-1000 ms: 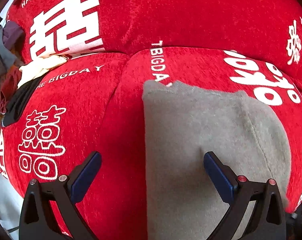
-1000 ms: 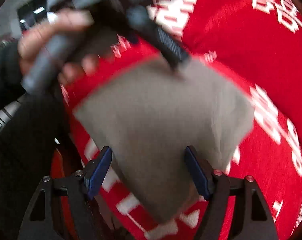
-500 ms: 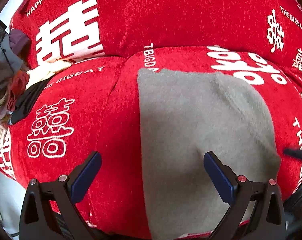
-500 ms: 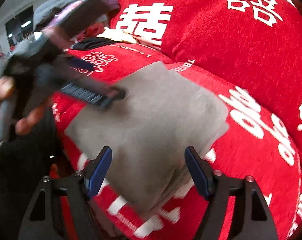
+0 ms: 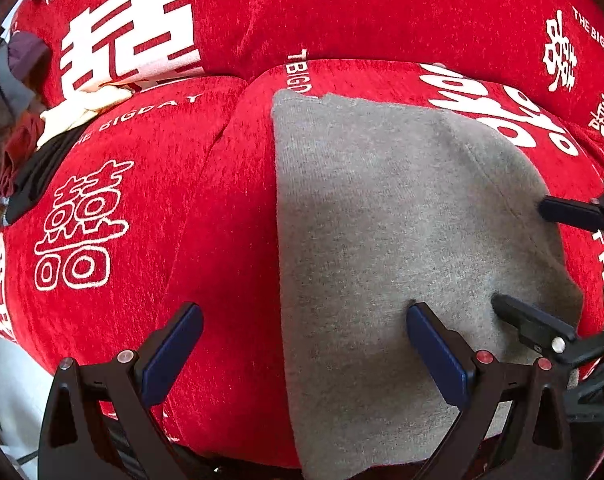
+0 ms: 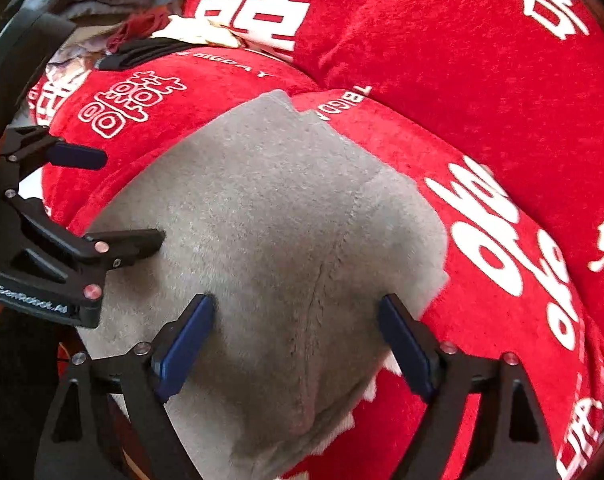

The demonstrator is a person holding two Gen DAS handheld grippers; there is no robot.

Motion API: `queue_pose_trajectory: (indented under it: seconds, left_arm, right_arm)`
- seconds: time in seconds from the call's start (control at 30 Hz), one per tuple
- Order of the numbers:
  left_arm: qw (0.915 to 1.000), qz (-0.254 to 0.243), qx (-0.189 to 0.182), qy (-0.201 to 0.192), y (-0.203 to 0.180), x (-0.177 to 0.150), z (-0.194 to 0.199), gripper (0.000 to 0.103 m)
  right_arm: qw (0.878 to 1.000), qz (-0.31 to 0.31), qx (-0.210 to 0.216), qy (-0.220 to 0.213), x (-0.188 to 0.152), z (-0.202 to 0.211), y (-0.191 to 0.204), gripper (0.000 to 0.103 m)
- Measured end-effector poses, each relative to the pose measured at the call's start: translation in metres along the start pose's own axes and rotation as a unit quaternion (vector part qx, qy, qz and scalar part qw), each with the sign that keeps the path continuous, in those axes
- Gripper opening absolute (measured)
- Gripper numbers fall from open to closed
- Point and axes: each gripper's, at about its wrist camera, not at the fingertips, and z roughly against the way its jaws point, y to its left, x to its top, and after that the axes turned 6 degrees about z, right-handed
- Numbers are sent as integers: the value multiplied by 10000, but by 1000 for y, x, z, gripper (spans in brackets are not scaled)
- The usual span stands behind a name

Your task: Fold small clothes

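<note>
Left gripper (image 5: 303, 344): matte black frame of triangular open-web struts, each of the two fingers faced with a dark blue pad (image 5: 172, 354). Silver screw heads on its left strut, red ones on its right. White lettering on the body in the right wrist view, not clearly legible.

Right gripper (image 6: 296, 340): same black frame, blue pads (image 6: 184, 346), silver and reddish screw heads along the struts.

Bare skin at the left edge of the right wrist view.
</note>
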Motion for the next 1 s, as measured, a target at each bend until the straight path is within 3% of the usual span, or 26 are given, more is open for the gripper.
queue_pose_trajectory:
  seconds: [0.23,0.53,0.7,0.83,1.0]
  left_arm:
    - [9999,-52,-98,4,-4,-4,6,103]
    - [9975,220,-504,435,-5,-10,9,103]
    - [9979,638,116,-15,-3,-22,20,103]
    - [9995,307,91,-55,-6,-22,22,103]
    - [9989,431,-102,-143,-3,-21,28,103]
  right_arm:
    - [9990,-368,-175,-185,-12,32,4,87]
    - [9958,-848,-333,-127,-25,53,5,87]
    - [9952,-903,-381,-75,-29,55,11,87]
    - [9956,-859,-365,-30,-30,54,15,87]
    - [9958,-827,-389,13,-28,52,17,87]
